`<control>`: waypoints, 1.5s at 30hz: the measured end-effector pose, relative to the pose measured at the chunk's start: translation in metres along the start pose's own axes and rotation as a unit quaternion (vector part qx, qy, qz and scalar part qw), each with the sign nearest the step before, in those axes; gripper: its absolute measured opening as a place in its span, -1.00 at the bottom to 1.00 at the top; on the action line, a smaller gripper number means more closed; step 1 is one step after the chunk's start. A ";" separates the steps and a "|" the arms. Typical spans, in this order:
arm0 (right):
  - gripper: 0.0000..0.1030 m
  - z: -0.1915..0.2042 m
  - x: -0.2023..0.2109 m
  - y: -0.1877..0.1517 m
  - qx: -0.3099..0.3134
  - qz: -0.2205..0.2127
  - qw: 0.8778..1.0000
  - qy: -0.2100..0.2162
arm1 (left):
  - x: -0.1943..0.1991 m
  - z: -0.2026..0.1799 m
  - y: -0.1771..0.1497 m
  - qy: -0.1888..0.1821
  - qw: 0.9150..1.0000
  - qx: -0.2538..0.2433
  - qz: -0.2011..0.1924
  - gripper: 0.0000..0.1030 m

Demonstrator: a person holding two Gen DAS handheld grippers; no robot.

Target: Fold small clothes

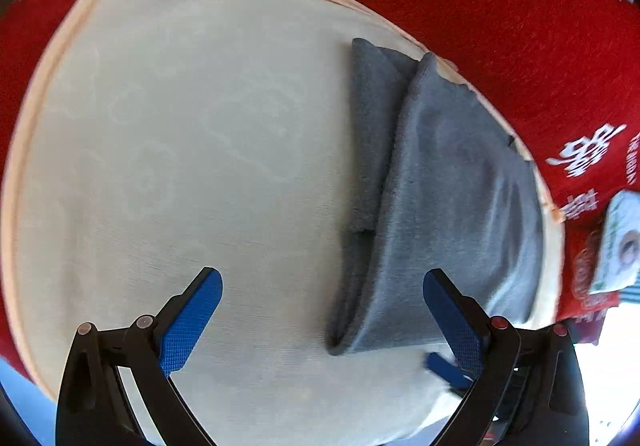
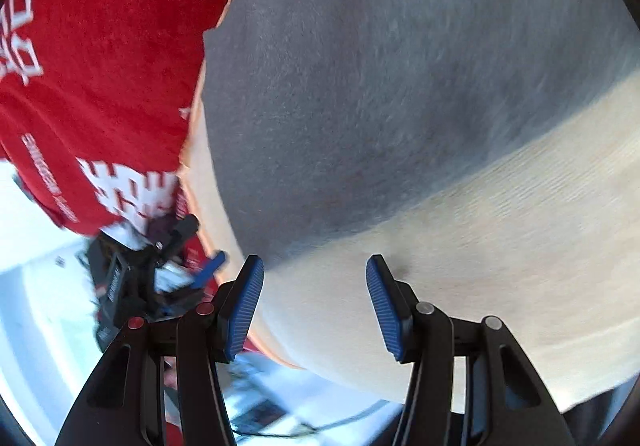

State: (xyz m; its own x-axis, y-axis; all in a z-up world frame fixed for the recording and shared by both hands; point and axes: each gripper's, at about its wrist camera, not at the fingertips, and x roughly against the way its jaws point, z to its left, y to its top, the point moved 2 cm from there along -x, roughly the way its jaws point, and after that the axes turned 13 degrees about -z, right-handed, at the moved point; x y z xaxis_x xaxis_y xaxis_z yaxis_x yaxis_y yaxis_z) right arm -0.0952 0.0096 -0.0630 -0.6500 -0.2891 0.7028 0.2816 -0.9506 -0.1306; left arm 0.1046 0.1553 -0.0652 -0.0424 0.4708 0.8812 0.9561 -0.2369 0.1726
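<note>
A grey folded garment lies on the right part of a cream padded board, one layer lapped over another, reaching the board's right edge. My left gripper hangs open above the board; its right finger is over the garment's near end and nothing sits between the pads. In the right wrist view the same grey garment fills the upper half. My right gripper is open just short of the garment's near edge, over bare cream board. One blue pad of the right gripper shows at the lower right of the left wrist view.
A red cloth with white lettering surrounds the board. A printed packet lies at the far right on it. The left gripper's black body is close to the left of my right fingers. Pale floor shows beyond the edge.
</note>
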 end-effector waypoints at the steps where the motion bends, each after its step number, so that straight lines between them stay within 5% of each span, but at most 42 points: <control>1: 0.12 -0.003 -0.003 -0.001 -0.015 -0.006 1.000 0.012 | -0.002 0.000 0.000 -0.012 1.000 0.009 0.004 0.96; 7: 0.14 0.000 -0.014 0.003 -0.052 -0.051 0.995 0.065 | -0.012 -0.003 0.005 -0.072 0.997 0.038 0.019 0.96; 14: 0.15 0.011 -0.032 0.011 -0.094 -0.065 0.988 0.102 | -0.020 -0.010 0.011 -0.093 0.995 0.027 0.027 0.96; 16: 0.04 0.006 -0.036 0.012 -0.130 -0.052 0.983 0.119 | -0.022 -0.010 0.013 -0.099 0.994 0.029 0.031 0.96; 18: -0.62 -0.002 -0.039 0.014 -0.167 -0.039 0.976 0.135 | -0.026 -0.011 0.016 -0.116 0.992 0.039 0.038 0.96; 20: -0.82 -0.005 -0.036 0.017 -0.183 -0.035 0.971 0.147 | -0.029 -0.013 0.019 -0.136 0.989 0.049 0.043 0.96; 28: -0.83 0.032 -0.012 0.030 -0.121 -0.017 0.974 0.190 | -0.064 -0.034 0.042 -0.203 0.973 0.075 0.081 0.96; 31: -0.83 0.048 -0.004 0.037 -0.070 -0.011 0.982 0.177 | -0.082 -0.053 0.056 -0.237 0.963 0.077 0.100 0.96; 33: -0.83 0.055 -0.003 0.037 -0.038 -0.003 0.986 0.162 | -0.090 -0.071 0.064 -0.237 0.965 0.047 0.104 0.96; 37: -0.83 0.062 -0.005 0.027 0.038 0.046 0.993 0.105 | -0.101 -0.107 0.068 -0.182 0.977 -0.032 0.102 0.73; 41: -0.75 0.061 0.000 0.014 0.120 0.117 0.986 0.003 | -0.108 -0.114 0.061 -0.140 0.983 -0.065 0.102 0.52; 45: -0.75 0.064 0.041 0.038 0.188 0.057 0.979 -0.061 | -0.109 -0.113 0.057 -0.115 0.986 -0.077 0.096 0.50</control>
State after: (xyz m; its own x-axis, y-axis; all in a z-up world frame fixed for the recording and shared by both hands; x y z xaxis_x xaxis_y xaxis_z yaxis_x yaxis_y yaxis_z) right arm -0.0661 -0.0313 0.0059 -0.5176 -0.3531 0.7794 0.6017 -0.7978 0.0382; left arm 0.1309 -0.0057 -0.1017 0.2197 0.5804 0.7841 0.8834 -0.4594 0.0924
